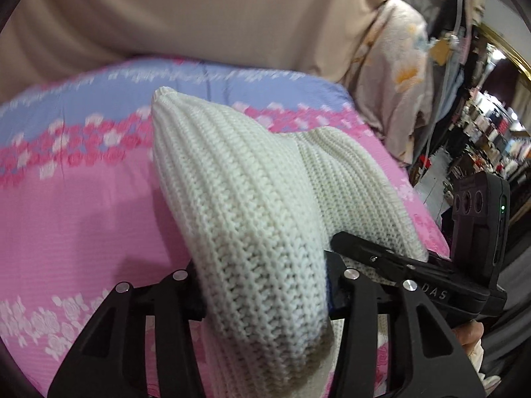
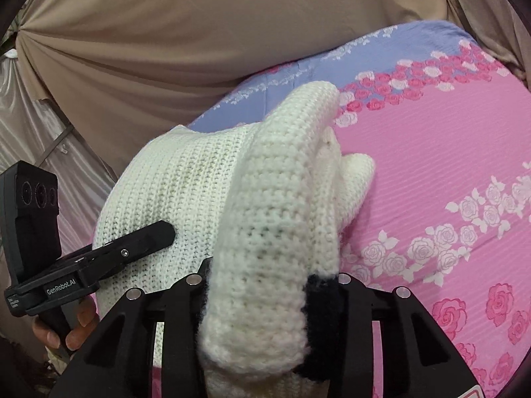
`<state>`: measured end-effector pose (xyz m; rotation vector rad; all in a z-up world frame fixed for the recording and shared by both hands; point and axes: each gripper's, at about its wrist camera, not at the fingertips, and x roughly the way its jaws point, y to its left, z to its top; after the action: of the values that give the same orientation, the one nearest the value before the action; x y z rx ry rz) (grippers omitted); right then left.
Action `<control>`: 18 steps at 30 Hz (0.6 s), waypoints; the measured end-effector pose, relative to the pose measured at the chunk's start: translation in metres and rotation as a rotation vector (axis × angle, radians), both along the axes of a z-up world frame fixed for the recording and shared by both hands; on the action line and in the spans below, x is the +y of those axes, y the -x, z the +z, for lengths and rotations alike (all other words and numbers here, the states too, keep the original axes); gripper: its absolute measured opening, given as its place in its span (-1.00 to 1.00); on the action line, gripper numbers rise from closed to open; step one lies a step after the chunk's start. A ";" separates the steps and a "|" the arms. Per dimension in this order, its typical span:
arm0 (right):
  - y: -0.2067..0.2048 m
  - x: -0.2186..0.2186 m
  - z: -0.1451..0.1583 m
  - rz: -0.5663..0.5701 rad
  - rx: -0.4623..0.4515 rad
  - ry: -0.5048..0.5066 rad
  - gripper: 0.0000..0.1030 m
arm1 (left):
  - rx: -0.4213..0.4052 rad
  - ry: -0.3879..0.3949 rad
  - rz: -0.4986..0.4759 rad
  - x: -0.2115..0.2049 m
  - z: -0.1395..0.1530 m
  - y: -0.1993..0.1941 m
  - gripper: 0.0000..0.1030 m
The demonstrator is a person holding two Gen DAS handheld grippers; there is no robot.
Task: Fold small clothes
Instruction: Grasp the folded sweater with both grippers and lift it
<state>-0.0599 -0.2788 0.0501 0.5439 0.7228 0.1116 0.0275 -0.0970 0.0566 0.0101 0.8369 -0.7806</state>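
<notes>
Pink rose bedspread [image 2: 431,172] below; both the left gripper [image 1: 265,285] and the right gripper [image 2: 268,285] are clamped on the cream knit garment [image 2: 272,205], lifted at six o'clock. Soft, floppy, light: pinch thick edges.

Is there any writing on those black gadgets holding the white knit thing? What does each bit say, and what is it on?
"GenRobot.AI": on the side of the left gripper, seen from the right wrist camera.
"DAS": on the side of the right gripper, seen from the left wrist camera; likely part of a longer word.
Small white label left of "GenRobot.AI": too small to read.
Knit garment and bedsheet: no writing visible.
</notes>
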 end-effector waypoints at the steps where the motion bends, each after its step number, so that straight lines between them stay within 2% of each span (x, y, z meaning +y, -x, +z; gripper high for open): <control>1: 0.007 -0.001 0.010 -0.011 -0.034 0.004 -0.27 | -0.032 0.004 -0.011 -0.001 0.009 0.005 -0.11; 10: 0.046 0.004 0.091 -0.080 -0.314 0.102 -0.27 | -0.300 0.101 -0.082 0.006 0.094 0.045 -0.10; 18: 0.054 0.027 0.175 -0.055 -0.594 0.196 -0.25 | -0.587 0.217 -0.079 0.045 0.170 0.070 -0.09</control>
<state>-0.1143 -0.2522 0.2254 0.3161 0.1366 0.1407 -0.0429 -0.0523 0.2263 0.0766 0.1948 -0.8787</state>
